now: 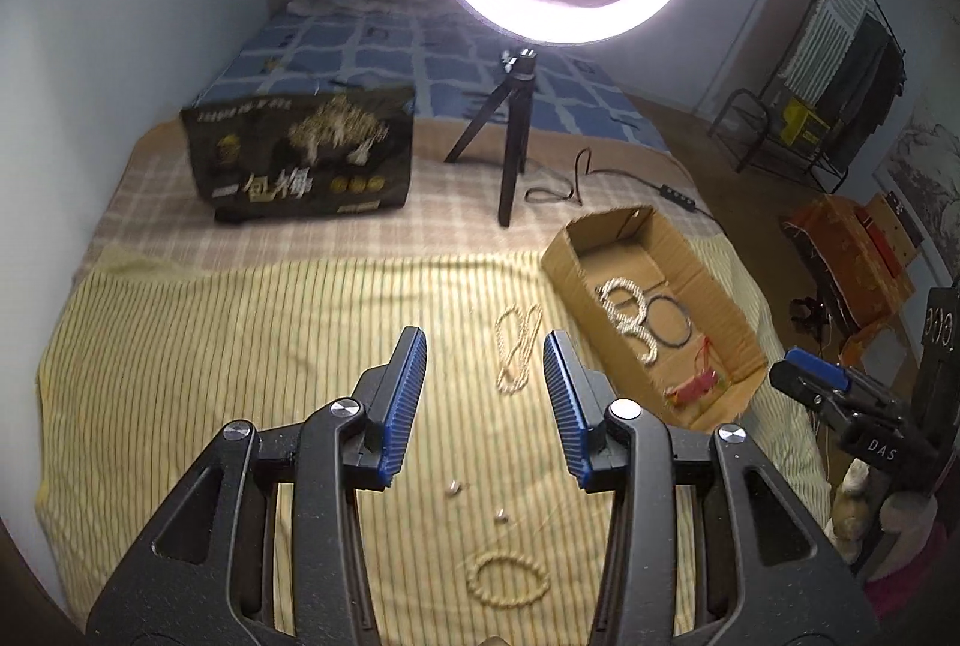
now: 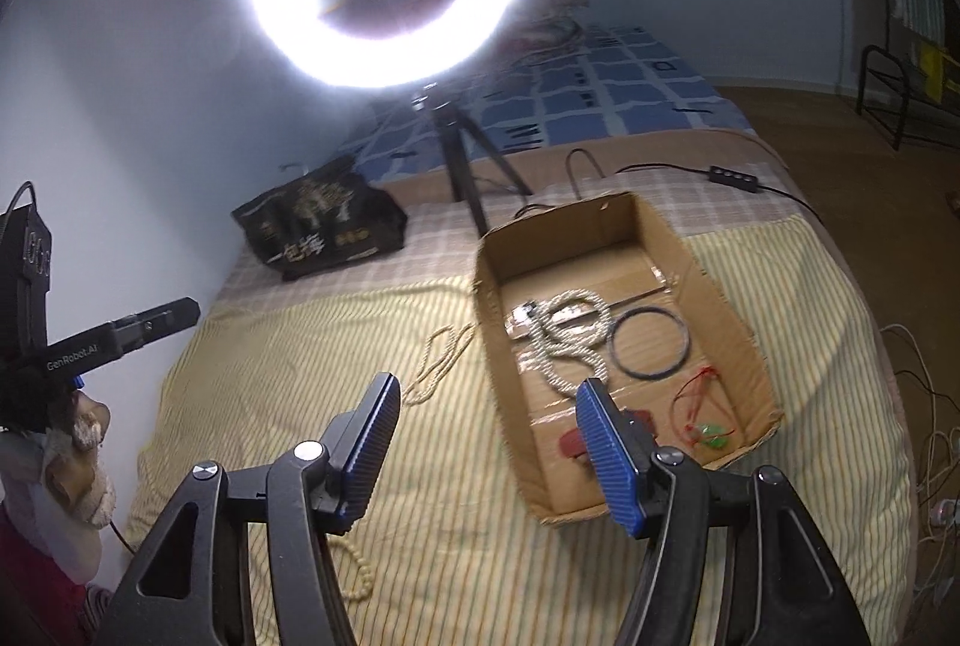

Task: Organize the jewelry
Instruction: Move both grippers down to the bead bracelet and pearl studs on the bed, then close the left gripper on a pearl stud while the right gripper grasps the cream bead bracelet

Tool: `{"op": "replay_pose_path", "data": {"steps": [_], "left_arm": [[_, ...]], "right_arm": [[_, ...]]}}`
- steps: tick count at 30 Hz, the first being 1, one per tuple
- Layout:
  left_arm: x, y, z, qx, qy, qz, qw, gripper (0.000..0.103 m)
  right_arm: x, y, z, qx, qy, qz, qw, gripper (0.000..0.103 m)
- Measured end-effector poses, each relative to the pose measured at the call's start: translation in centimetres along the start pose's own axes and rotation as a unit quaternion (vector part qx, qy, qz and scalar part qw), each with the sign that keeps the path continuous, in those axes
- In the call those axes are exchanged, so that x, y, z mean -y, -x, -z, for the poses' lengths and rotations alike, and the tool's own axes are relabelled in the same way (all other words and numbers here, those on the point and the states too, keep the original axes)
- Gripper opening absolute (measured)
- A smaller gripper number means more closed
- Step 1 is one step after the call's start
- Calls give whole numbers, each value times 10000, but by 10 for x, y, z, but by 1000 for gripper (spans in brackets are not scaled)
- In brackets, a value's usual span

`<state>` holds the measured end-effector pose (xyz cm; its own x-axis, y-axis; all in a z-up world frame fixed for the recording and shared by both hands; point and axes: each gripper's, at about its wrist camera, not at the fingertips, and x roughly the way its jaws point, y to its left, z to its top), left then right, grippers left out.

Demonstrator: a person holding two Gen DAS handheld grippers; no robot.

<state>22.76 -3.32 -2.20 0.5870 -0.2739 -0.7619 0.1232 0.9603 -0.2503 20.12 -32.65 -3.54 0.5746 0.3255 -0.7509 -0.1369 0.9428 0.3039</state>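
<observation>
A beige bead necklace (image 1: 515, 346) lies on the striped yellow bedspread, just beyond my left gripper (image 1: 485, 337), which is open and holds nothing. Below its fingers lie two tiny studs (image 1: 453, 488) and a beige bead bracelet (image 1: 510, 577). To the right, an open cardboard box (image 2: 558, 238) holds a white twisted rope necklace (image 2: 570, 340), a dark bangle (image 2: 648, 343), a red string piece with green bits (image 2: 702, 421) and a red item (image 2: 570, 443) half hidden by a finger. My right gripper (image 2: 489, 385) is open and empty over the box's near left corner.
A lit ring light on a black tripod (image 1: 516, 130) stands behind the box, its cable and switch (image 2: 732, 178) trailing right. A dark printed bag (image 1: 300, 154) sits at the back left. The bed's edge drops to the floor on the right, near a metal rack (image 1: 828, 106).
</observation>
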Motion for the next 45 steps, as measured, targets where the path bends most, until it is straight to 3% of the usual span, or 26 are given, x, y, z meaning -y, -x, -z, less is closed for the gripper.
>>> {"op": "replay_pose_path", "data": {"steps": [9,20,24,33,45], "left_arm": [[-14,-25,42,-519,55,108,9986,28],[-24,-80,74,-1315,150,155,9911,23],[-27,-97,82,-1513,223,130,9882,21],[-28,-127,89,-1763,395,73,9835,19],[-16,-147,91,-1919,297,47,9810,19]], "right_arm": [[-38,-13,50,-510,545,-154,9971,60],[-83,-52,106,-1347,1027,-480,9844,55],[-89,-62,118,-1564,1111,-548,9799,49],[-91,-80,126,-1784,1121,-531,9761,40],[-89,-95,129,-1927,1118,-557,9733,40]]}}
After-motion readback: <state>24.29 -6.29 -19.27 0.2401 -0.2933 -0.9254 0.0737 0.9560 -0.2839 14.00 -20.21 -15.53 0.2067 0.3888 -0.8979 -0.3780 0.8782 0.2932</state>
